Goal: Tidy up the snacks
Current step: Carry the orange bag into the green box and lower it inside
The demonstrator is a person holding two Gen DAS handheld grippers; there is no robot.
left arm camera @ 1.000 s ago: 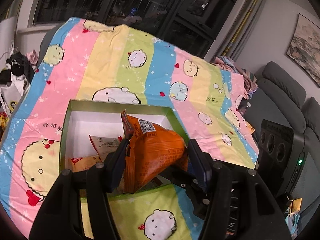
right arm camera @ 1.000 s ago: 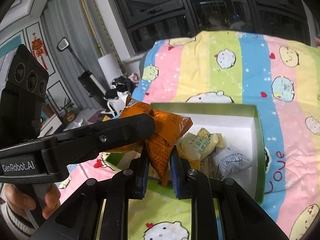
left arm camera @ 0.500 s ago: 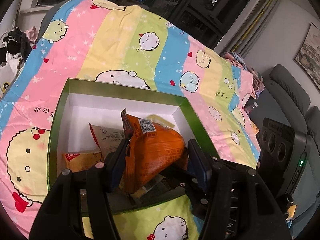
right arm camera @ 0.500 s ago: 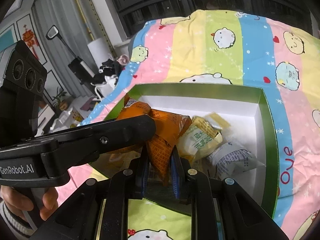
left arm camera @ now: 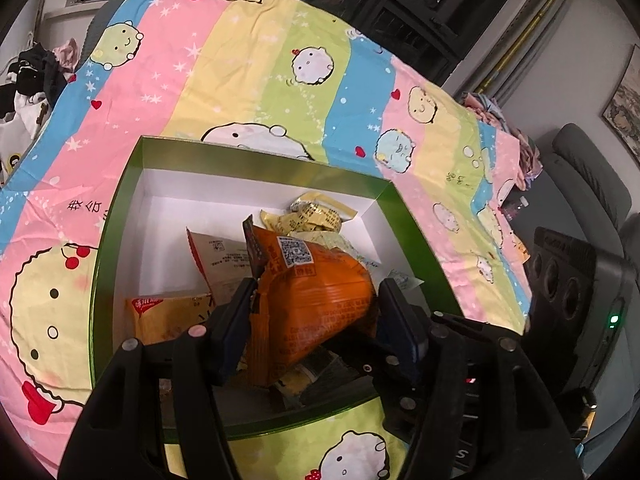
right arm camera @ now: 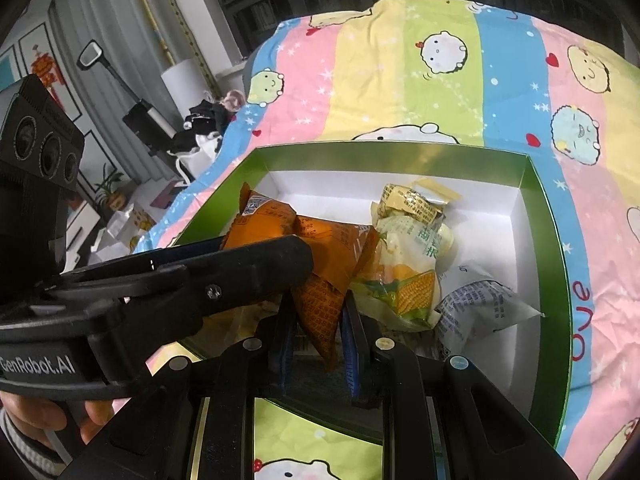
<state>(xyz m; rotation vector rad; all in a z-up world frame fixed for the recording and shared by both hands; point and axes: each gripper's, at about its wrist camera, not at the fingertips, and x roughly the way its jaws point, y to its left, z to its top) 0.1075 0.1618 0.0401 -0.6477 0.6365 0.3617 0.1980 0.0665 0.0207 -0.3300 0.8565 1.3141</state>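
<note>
An orange snack packet [left arm camera: 320,296] hangs just inside a green box with a white interior [left arm camera: 120,216]. My left gripper [left arm camera: 316,300] has the packet's puffed body between its fingers; its jaws are opening and the pads still touch the packet's sides. My right gripper [right arm camera: 316,316] is shut on the packet's [right arm camera: 328,248] lower sealed end. In the right wrist view the left gripper [right arm camera: 240,256] reaches in from the left, over the box rim [right arm camera: 552,240]. Yellow packets [right arm camera: 412,204], a corn-print packet [right arm camera: 412,284] and a white-blue packet [right arm camera: 480,308] lie in the box.
The box rests on a striped cartoon-print sheet [left arm camera: 240,60]. A flat yellow-orange packet [left arm camera: 168,316] and a white printed packet [left arm camera: 224,256] lie at the box's left. A grey sofa [left arm camera: 580,184] and a black device [left arm camera: 568,280] stand right. A hand [right arm camera: 40,416] holds the left gripper.
Both grippers have come down together with the orange packet, from above the box's near rim to inside it. The box now fills more of both views.
</note>
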